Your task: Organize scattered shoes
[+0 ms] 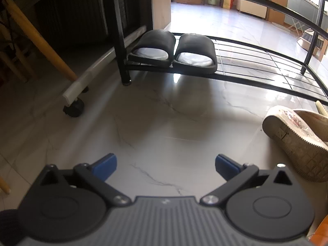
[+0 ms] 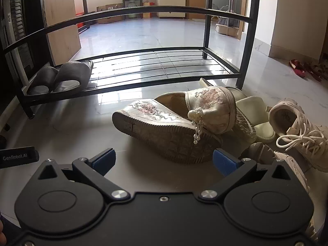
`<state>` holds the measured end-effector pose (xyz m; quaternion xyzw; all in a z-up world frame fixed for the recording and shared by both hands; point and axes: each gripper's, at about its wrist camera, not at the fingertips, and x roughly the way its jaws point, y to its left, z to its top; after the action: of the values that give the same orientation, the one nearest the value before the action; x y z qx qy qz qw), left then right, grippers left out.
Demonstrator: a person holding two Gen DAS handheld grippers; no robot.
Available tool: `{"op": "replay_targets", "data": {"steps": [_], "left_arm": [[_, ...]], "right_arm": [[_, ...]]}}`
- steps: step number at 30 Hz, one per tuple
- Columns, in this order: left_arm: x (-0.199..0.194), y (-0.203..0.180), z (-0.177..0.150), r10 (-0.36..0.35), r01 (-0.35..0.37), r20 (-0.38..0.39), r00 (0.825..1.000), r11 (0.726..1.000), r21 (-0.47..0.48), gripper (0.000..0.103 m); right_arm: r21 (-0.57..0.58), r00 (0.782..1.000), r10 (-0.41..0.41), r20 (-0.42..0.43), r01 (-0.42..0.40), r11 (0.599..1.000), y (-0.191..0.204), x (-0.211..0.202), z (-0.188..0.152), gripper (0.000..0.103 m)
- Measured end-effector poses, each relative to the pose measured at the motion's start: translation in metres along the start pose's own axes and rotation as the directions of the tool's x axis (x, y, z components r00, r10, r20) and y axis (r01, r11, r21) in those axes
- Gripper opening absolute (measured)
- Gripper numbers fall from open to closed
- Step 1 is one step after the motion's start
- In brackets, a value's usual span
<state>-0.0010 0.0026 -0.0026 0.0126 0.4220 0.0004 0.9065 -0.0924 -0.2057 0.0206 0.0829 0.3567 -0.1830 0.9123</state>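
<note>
A black metal shoe rack stands on the marble floor. Two dark slippers sit side by side at the left end of its bottom shelf. My left gripper is open and empty above bare floor. My right gripper is open and empty, just in front of a pile of shoes: two embroidered beige wedge shoes lying on their sides, pale slippers and white sneakers. One wedge shoe shows at the right in the left wrist view.
A wooden leg and a white bar on castors stand left of the rack. A wooden cabinet is behind the rack's left end. Red items lie on the floor at the far right. A broom and box are further back.
</note>
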Motion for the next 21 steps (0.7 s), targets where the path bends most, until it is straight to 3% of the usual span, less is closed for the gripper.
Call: {"op": "replay_targets", "data": {"steps": [21], "left_arm": [[0.001,-0.012,-0.005,0.036,-0.037,0.009,0.999,0.997,0.066,0.102]], "right_arm": [[0.032,1.0,0.01,0.021,-0.01,0.999,-0.02,0.005,-0.003,0.103]]}}
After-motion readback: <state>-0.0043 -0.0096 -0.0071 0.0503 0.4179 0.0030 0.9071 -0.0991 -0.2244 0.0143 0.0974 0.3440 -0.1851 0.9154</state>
